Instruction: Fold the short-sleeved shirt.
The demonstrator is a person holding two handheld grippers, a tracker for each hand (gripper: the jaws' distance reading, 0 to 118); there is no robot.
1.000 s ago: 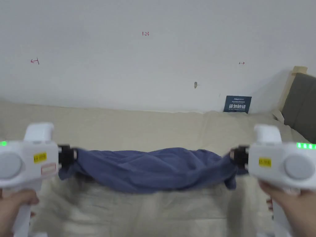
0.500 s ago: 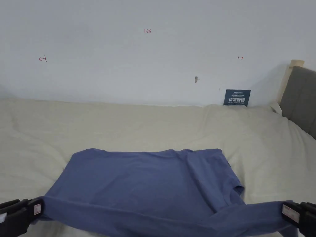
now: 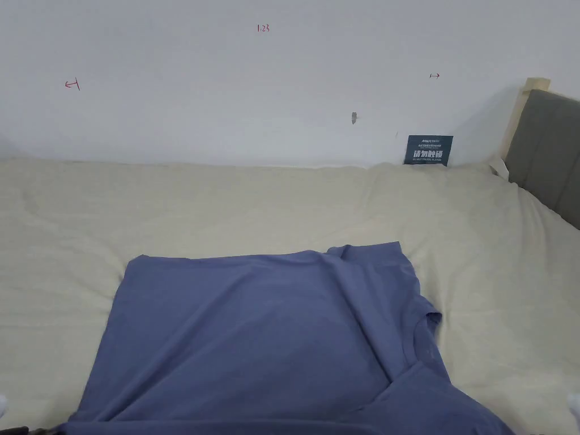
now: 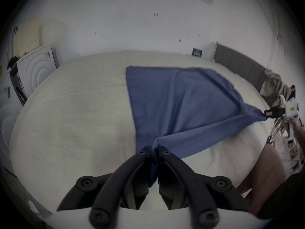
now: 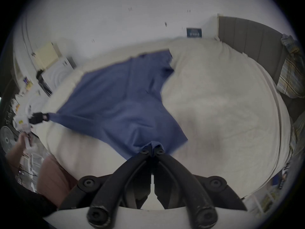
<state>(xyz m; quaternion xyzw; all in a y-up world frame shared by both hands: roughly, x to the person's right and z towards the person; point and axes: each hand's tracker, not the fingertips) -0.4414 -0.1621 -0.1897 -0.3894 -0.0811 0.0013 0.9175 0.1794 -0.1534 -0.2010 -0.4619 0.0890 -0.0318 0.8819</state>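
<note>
Head view cuts off the near edge of the shirt (image 3: 255,334), so we cannot see there what grips it. Left gripper view shows our left gripper (image 4: 154,150) with its fingers (image 4: 145,151) pinching one near corner of the cloth, and the right gripper (image 4: 272,112) far off, clamped on the other. Right gripper view, somewhat blurred, shows those fingers (image 5: 159,150) pinching the bunched corner. Our blue shirt lies spread on the cream bed (image 3: 226,204), far part flat, near edge pulled taut between both grippers
</note>
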